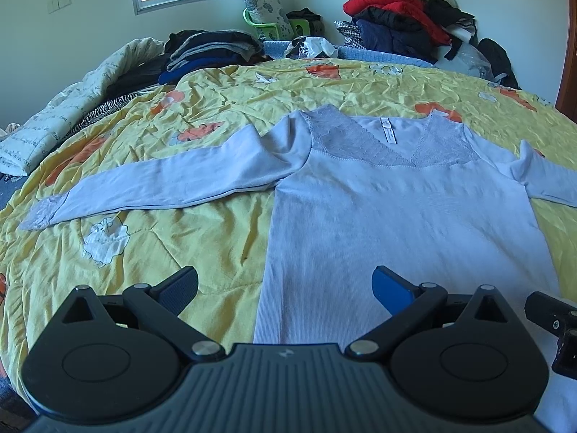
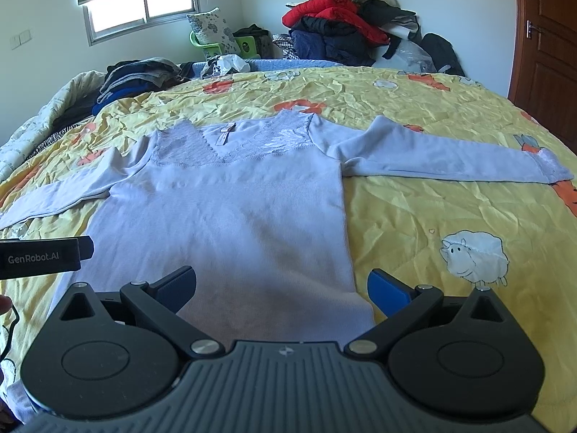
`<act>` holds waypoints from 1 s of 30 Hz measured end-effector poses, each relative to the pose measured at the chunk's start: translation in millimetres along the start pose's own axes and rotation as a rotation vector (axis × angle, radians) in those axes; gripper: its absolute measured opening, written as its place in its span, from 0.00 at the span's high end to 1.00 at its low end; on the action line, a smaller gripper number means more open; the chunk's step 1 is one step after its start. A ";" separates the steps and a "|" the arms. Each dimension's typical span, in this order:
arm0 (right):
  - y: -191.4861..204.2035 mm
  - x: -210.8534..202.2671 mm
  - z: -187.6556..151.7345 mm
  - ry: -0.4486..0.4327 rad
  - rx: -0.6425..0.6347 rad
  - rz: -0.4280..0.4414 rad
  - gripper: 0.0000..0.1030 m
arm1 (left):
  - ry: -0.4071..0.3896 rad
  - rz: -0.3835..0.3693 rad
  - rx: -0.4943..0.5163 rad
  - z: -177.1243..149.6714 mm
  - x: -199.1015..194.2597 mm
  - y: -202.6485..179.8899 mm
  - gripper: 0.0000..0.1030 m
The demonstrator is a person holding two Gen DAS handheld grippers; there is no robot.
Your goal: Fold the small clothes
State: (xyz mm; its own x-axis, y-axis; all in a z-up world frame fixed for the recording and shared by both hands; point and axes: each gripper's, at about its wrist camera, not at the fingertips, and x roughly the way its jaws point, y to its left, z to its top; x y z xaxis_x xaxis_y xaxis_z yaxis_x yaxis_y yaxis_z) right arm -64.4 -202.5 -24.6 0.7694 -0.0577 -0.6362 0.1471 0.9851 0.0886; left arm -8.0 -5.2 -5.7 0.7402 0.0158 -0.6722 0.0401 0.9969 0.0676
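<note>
On left gripper (image 2: 43, 258): "GenRobot.AI"; top (image 2: 223, 209) neck tag (image 2: 224, 136) unreadable.

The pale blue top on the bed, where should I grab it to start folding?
Take the pale blue top by a cuff, say the right sleeve's lace cuff, coming in from the outer side. Both sleeves lie flat, stretched straight out, so each free end lifts easily across the body. Both tools are open.

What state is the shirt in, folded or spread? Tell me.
Spread: the shirt lies flat on the bedspread, both sleeves stretched out sideways.
</note>
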 end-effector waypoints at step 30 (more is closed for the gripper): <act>-245.0 43.9 41.5 -0.257 0.523 -0.053 0.04 | -0.002 -0.081 0.131 41.4 42.1 -79.0 0.00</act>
State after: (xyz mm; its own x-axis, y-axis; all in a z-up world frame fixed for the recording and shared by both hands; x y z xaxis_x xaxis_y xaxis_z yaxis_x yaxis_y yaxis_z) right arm -40.9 -453.2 -42.4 0.8689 -0.2069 -0.4496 0.4270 0.7728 0.4696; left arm 47.9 -86.4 -8.8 0.7323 -0.0650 -0.6778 0.1871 0.9763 0.1085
